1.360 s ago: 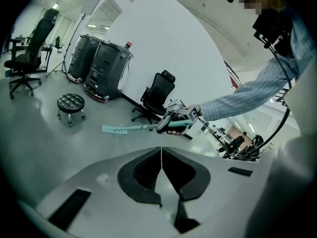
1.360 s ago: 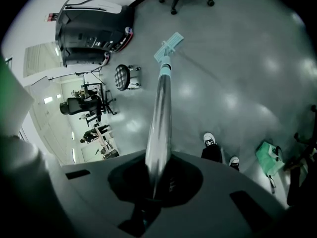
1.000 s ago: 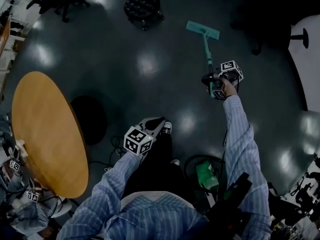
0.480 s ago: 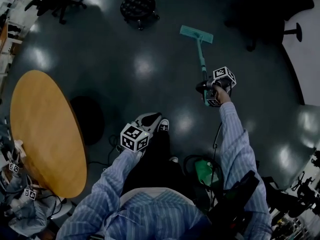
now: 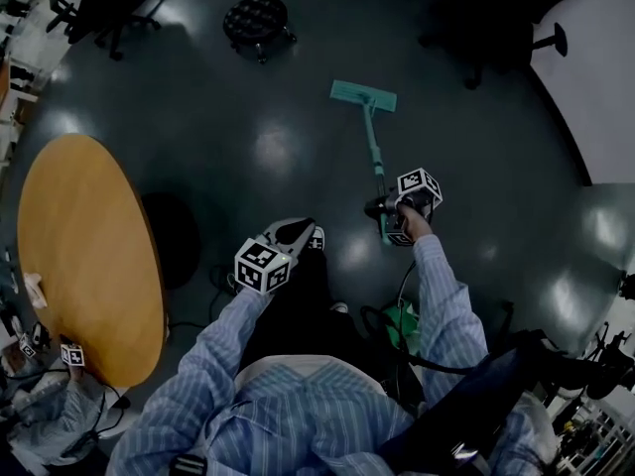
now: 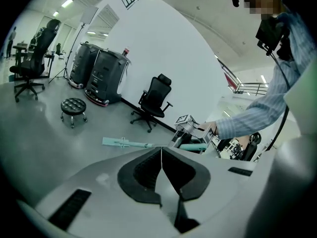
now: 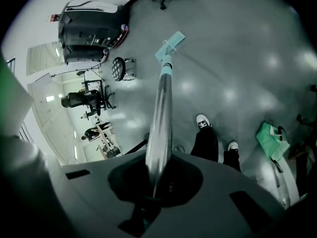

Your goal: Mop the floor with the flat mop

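Note:
The flat mop lies with its teal head [image 5: 363, 94] flat on the dark floor ahead of me, and its handle [image 5: 375, 157] runs back to my right gripper [image 5: 393, 212]. That gripper is shut on the mop handle [image 7: 161, 113], which rises from between the jaws toward the teal head [image 7: 170, 44]. My left gripper [image 5: 289, 236] hangs in front of my legs with its jaws pressed together and holds nothing. In the left gripper view the mop [image 6: 124, 143] lies low across the floor beyond the left gripper [image 6: 161, 157].
A round wooden table [image 5: 79, 256] stands at my left. A black stool [image 5: 256, 16] sits beyond the mop head, with office chairs [image 5: 109, 8] at the back. A green bag [image 5: 402, 327] lies by my feet. Black machines [image 6: 101, 73] stand against the white wall.
The mop head has slid back toward me and leftward across the floor, with the right gripper drawn closer to my body. The left gripper has stayed about where it was.

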{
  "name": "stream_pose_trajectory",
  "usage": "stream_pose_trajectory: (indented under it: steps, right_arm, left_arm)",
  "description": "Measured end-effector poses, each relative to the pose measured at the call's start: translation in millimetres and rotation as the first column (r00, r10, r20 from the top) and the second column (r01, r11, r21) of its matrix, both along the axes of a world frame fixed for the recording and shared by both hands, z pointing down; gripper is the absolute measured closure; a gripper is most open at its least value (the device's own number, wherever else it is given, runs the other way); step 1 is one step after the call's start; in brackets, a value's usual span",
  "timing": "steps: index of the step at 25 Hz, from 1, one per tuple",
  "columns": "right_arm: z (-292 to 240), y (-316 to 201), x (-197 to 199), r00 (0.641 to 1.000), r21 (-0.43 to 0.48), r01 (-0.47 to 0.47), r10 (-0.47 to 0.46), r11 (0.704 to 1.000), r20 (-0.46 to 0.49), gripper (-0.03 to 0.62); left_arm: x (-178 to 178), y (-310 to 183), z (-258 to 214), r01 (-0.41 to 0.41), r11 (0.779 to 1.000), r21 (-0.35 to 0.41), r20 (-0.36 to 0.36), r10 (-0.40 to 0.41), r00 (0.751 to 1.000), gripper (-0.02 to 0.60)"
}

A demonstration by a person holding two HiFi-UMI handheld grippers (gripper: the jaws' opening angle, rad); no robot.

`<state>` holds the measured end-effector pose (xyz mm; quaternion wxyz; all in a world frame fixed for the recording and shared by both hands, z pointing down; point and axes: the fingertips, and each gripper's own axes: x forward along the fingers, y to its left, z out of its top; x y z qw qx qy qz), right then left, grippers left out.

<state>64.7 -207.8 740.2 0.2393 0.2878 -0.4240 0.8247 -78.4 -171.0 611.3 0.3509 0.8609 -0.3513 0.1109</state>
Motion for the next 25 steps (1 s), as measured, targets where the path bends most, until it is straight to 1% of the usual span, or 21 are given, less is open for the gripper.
stream_pose_trajectory:
  steps: [5, 9, 13, 15, 18, 22, 25]
  right_arm:
    - [-9, 78, 3, 0.996, -0.017, -0.064, 0.065, 0.998, 0.055, 0.568]
    - [-13, 150, 15, 0.997, -0.031, -0.047, 0.049, 0.998, 0.057, 0.568]
    - [-19, 216, 29, 0.996, -0.044, -0.057, 0.06, 0.997, 0.068, 0.568]
    - [-23, 247, 35, 0.995, -0.046, -0.058, 0.061, 0.997, 0.073, 0.568]
    - [-32, 297, 44, 0.995, -0.059, -0.056, 0.06, 0.997, 0.08, 0.568]
    - [-40, 360, 53, 0.994, -0.067, -0.054, 0.06, 0.996, 0.09, 0.568]
    - [-43, 404, 64, 0.994, -0.065, -0.047, 0.053, 0.997, 0.096, 0.568]
  left_arm:
    - [18, 52, -7, 0.005, 1.0, -0.011, -0.024, -0.005, 1.0, 0.572]
    - [36, 92, -13, -0.001, 1.0, -0.002, -0.029, 0.001, 1.0, 0.572]
    - [51, 122, -26, -0.007, 0.999, 0.035, -0.032, 0.009, 0.999, 0.572]
    - [57, 137, -34, 0.001, 0.999, 0.05, -0.042, 0.001, 0.999, 0.573]
    - [63, 164, -47, 0.024, 0.998, 0.05, -0.064, -0.021, 0.998, 0.572]
    - [71, 198, -55, 0.042, 0.998, 0.055, -0.07, -0.038, 0.997, 0.573]
    - [85, 225, -60, 0.052, 0.997, 0.059, -0.093, -0.047, 0.995, 0.573]
